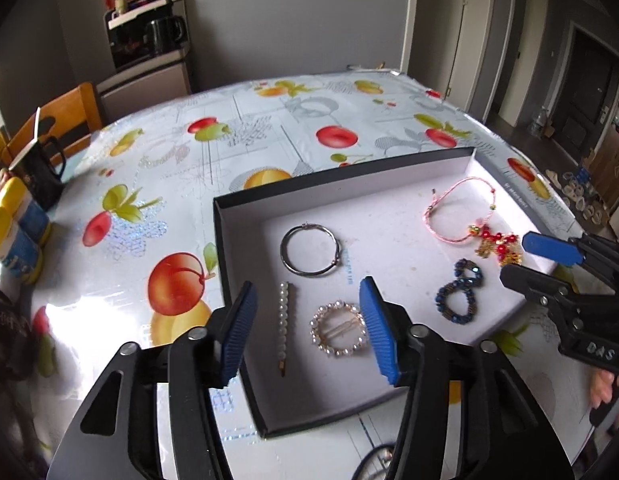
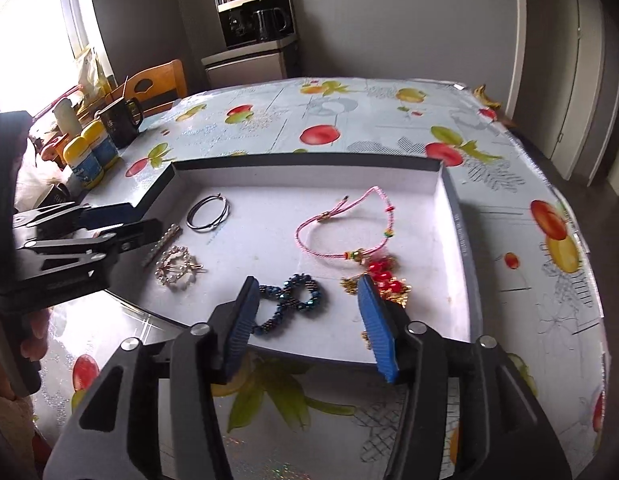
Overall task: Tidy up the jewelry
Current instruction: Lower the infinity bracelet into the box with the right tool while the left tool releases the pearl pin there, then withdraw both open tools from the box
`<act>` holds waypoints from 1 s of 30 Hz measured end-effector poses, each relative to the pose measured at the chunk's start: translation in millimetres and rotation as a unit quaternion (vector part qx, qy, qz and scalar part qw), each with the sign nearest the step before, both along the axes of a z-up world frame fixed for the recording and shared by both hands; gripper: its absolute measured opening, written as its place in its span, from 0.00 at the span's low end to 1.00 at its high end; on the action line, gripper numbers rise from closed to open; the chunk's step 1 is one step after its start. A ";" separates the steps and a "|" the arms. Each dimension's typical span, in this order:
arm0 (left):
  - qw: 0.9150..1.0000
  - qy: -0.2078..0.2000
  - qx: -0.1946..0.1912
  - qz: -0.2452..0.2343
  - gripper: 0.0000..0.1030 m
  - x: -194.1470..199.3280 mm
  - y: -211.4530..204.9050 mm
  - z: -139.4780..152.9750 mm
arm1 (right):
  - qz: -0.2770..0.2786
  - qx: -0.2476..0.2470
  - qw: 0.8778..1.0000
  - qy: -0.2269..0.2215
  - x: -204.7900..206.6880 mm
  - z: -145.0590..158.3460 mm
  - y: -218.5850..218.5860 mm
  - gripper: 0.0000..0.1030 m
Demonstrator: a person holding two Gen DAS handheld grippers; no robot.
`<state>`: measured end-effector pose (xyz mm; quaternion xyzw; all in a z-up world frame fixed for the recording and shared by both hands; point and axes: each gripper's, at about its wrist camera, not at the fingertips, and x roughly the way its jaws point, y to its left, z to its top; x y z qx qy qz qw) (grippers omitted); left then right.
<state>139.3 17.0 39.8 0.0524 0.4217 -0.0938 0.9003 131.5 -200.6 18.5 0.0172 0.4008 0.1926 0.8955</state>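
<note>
A shallow black tray with a white floor (image 1: 245, 208) (image 2: 309, 176) lies on the table and holds the jewelry. In it lie a silver bangle (image 1: 309, 250) (image 2: 208, 213), a pearl hair pin (image 1: 284, 320) (image 2: 163, 244), a round pearl clip (image 1: 338, 334) (image 2: 176, 267), a dark blue beaded figure-eight bracelet (image 1: 459, 292) (image 2: 295, 295), a pink cord bracelet (image 1: 461, 210) (image 2: 349, 224) and a red and gold ornament (image 1: 497, 246) (image 2: 383, 280). My left gripper (image 1: 307, 328) (image 2: 121, 220) is open and empty above the pin and clip. My right gripper (image 2: 305, 320) (image 1: 537, 258) is open and empty over the tray's near edge.
The table carries a fruit-print cloth (image 1: 237, 136) (image 2: 389, 120). A black mug (image 1: 43, 172) (image 2: 121, 124) and yellow-capped bottles (image 1: 13, 236) (image 2: 89, 152) stand at its left edge. A wooden chair (image 1: 65, 120) and a cabinet with a coffee machine (image 2: 257, 24) stand behind.
</note>
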 end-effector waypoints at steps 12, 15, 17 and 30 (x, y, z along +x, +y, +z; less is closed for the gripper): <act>0.998 -0.063 -0.031 -0.005 0.80 -49.2 9.9 37.4 | -0.032 -0.020 0.998 -0.054 -25.5 18.9 -17.7 0.95; 0.997 -0.075 -0.029 -0.005 0.84 -58.9 10.5 41.9 | -0.045 -0.033 0.997 -0.057 -29.9 19.8 -20.8 0.95; 0.996 -0.082 -0.026 -0.003 0.85 -65.3 11.4 43.6 | -0.056 -0.038 0.996 -0.060 -32.7 20.3 -24.1 0.95; 0.997 -0.082 -0.010 0.004 0.87 -103.0 20.4 23.3 | -0.083 -0.050 0.994 -0.046 -56.2 14.3 -38.5 0.95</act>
